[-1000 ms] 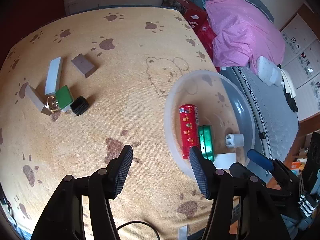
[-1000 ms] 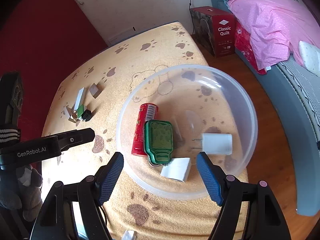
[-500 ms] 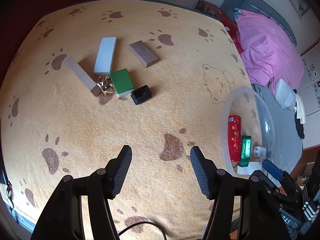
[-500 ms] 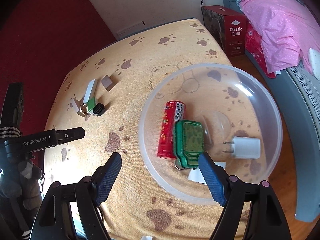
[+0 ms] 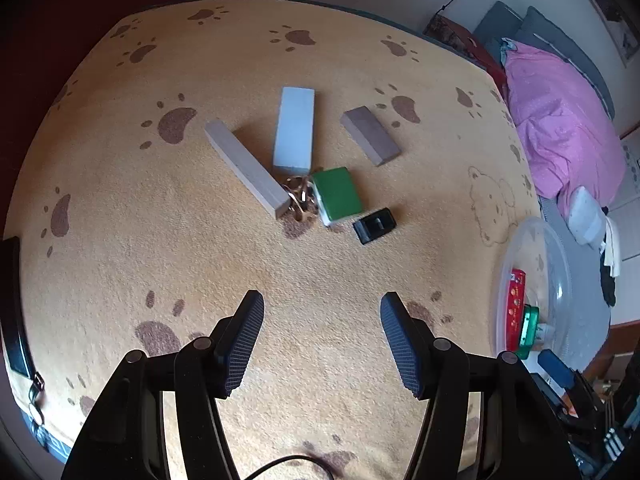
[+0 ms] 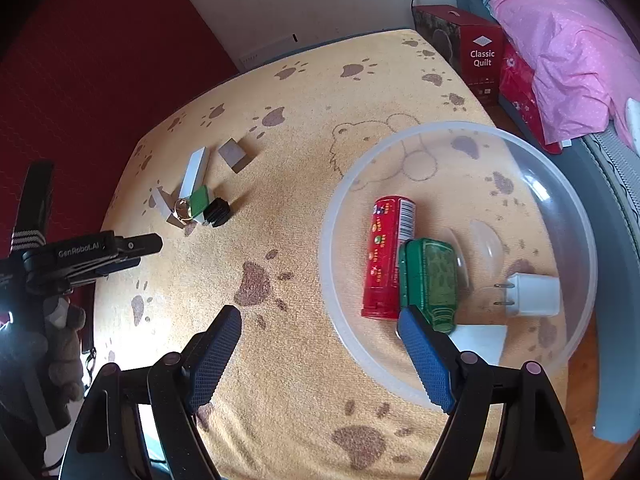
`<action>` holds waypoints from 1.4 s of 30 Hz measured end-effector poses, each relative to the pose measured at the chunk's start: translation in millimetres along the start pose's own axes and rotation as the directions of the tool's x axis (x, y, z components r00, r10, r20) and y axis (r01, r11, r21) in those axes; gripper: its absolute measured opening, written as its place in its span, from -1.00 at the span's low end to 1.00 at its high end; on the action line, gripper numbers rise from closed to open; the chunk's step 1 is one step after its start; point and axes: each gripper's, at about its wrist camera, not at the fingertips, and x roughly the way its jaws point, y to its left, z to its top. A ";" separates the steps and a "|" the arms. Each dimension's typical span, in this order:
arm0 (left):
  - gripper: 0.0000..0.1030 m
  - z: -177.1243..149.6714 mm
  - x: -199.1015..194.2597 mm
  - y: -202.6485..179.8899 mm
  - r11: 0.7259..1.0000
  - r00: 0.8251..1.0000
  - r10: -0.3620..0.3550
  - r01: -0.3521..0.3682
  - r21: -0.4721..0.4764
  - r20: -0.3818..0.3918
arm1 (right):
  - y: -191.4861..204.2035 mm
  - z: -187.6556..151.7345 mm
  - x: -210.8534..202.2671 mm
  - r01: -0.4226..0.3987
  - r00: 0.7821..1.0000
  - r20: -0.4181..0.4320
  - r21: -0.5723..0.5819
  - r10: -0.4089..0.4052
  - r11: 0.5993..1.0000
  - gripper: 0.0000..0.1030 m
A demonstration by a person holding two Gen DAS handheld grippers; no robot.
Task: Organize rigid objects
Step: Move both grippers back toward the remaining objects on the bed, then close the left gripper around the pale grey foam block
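Both pairs of fingers, left [image 5: 322,338] and right [image 6: 320,354], stand apart and empty above the paw-print table [image 5: 200,260], the right pair having just widened, blocks [image 5: 294,130] at twelve o'clock, clear bowl [image 6: 460,128] at two o'clock.

I see an orange-yellow blanket [image 5: 320,272] printed with brown paw marks and the thin outline of a bear. On it lie a pale beige block [image 5: 246,168], a light grey-blue block [image 5: 294,128], a brown-grey block [image 5: 370,135], a green box with white sides [image 5: 337,196], a black ribbed piece [image 5: 375,225] and a small shiny thing, perhaps gold metal [image 5: 298,198]. The bowl [image 6: 460,128] is clear plastic. Inside I see a red tube with a white barcode [image 6: 386,256], a dark green patterned tin [image 6: 430,278] and a white plug [image 6: 530,294]. My gripper pads [image 6: 424,360] are blue on black arms. The quilt box [image 6: 480,60] is red with white letters, the bedding [image 6: 568,48] pink with small dots, the wall [image 6: 80,80] dark red.
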 end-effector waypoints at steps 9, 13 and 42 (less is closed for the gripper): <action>0.20 29.9 12.6 31.5 0.998 1.000 0.014 -0.015 -0.053 -0.013 | 14.9 -2.9 8.1 0.018 1.000 -0.020 0.004 -0.018 1.000 0.64; 0.20 43.8 17.7 37.7 0.998 1.000 0.009 -0.010 -0.064 -0.017 | 21.3 -5.0 12.7 0.029 0.999 -0.033 0.008 -0.029 1.000 0.64; 0.38 66.7 47.0 104.0 0.991 0.998 0.019 -0.027 -0.132 -0.059 | 86.7 8.1 61.1 0.002 0.993 -0.114 -0.074 -0.011 0.997 0.64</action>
